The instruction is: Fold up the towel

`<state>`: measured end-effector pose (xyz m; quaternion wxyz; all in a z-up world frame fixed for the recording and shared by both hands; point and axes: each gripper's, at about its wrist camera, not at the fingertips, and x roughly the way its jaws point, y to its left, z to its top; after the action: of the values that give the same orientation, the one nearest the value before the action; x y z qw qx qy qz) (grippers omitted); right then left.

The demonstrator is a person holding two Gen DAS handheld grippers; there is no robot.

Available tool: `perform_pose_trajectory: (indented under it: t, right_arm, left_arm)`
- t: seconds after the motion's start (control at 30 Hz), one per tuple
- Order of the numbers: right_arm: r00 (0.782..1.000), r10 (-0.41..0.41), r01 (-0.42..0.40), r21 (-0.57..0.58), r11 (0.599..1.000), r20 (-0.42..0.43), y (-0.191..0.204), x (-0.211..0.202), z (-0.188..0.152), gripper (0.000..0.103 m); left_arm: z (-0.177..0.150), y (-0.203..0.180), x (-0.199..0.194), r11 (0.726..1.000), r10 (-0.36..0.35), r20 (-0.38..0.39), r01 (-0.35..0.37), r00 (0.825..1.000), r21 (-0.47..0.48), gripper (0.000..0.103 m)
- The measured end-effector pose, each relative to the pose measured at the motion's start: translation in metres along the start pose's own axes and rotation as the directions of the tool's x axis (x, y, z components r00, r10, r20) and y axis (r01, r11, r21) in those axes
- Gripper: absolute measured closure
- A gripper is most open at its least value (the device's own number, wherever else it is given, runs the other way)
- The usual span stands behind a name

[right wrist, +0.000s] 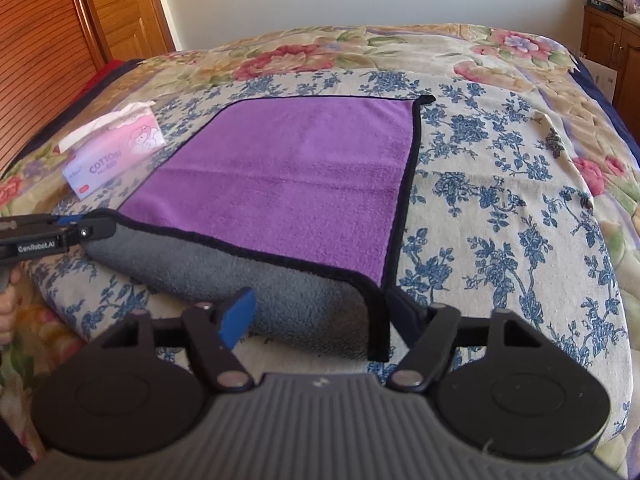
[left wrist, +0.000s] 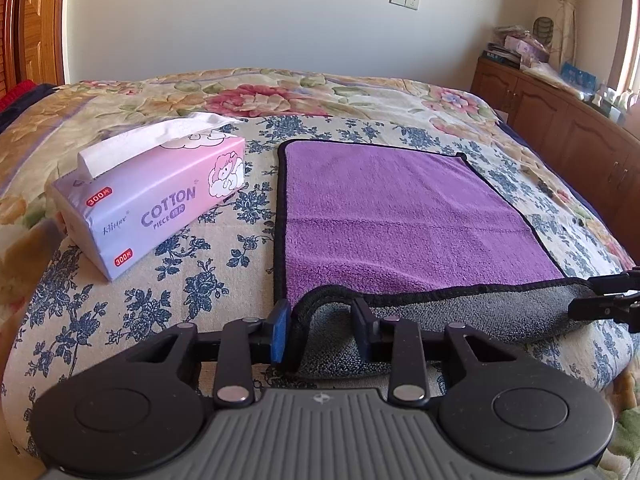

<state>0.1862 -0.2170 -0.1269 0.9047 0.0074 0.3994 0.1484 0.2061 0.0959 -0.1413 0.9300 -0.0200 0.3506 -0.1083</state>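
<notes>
We see the towel, purple with black trim, lying flat on the flowered bedspread ahead of both sets of fingers, its near edge rolled up to show grey. Our left gripper and right gripper each straddle a near corner, jaws parted, not yet pinching. A tissue pack sits beyond the left fingers.

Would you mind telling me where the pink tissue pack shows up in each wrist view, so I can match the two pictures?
Left wrist view: the tissue pack lies left of centre on the bedspread, left of the towel.
Right wrist view: the tissue pack sits at the far left, smaller, again left of the towel.
Shared landmark: the towel's purple face with its black edging.
</notes>
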Motion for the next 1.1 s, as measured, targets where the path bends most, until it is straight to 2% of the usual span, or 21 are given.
perform_pose_trajectory:
  t: [0.17,0.23,0.5,0.57,0.63,0.77,0.83,1.1]
  right_arm:
    - [1.000,0.007,-0.007,-0.010,1.000,-0.002,-0.001,-0.003,0.004,0.052]
    - [1.000,-0.010,0.010,-0.011,1.000,-0.010,-0.002,-0.003,0.005,0.053]
    - [0.999,-0.024,0.024,0.003,1.000,-0.024,-0.011,-0.002,0.002,0.082]
    - [0.999,-0.022,0.022,-0.002,1.000,-0.023,-0.011,-0.003,0.002,0.084]
    - [0.999,-0.024,0.023,-0.008,1.000,-0.024,-0.011,-0.005,0.001,0.093]
    - [0.999,-0.020,0.020,-0.009,1.000,-0.025,-0.012,-0.007,0.001,0.094]
    - [1.000,-0.017,0.017,-0.013,1.000,-0.026,-0.012,-0.008,0.000,0.099]
    - [1.000,-0.030,0.030,-0.037,0.999,0.004,-0.008,-0.013,0.002,0.099]
  left_arm:
    - [0.001,0.000,-0.002,1.000,-0.007,0.008,0.007,1.000,0.011,0.077]
    - [0.001,0.000,-0.003,1.000,-0.012,0.007,0.012,1.000,0.011,0.082]
    - [0.001,-0.001,-0.003,1.000,-0.015,-0.003,0.016,1.000,0.017,0.083]
    - [0.001,-0.002,-0.003,1.000,-0.017,-0.002,0.017,1.000,0.021,0.084]
    - [0.002,-0.002,-0.003,1.000,-0.018,-0.002,0.018,1.000,0.024,0.086]
    - [0.002,-0.001,-0.005,0.999,-0.027,0.003,0.027,1.000,0.022,0.090]
    - [0.001,-0.002,-0.006,0.999,-0.031,0.005,0.031,1.000,0.025,0.094]
    - [0.002,-0.002,-0.007,0.999,-0.036,0.012,0.036,0.999,0.015,0.096]
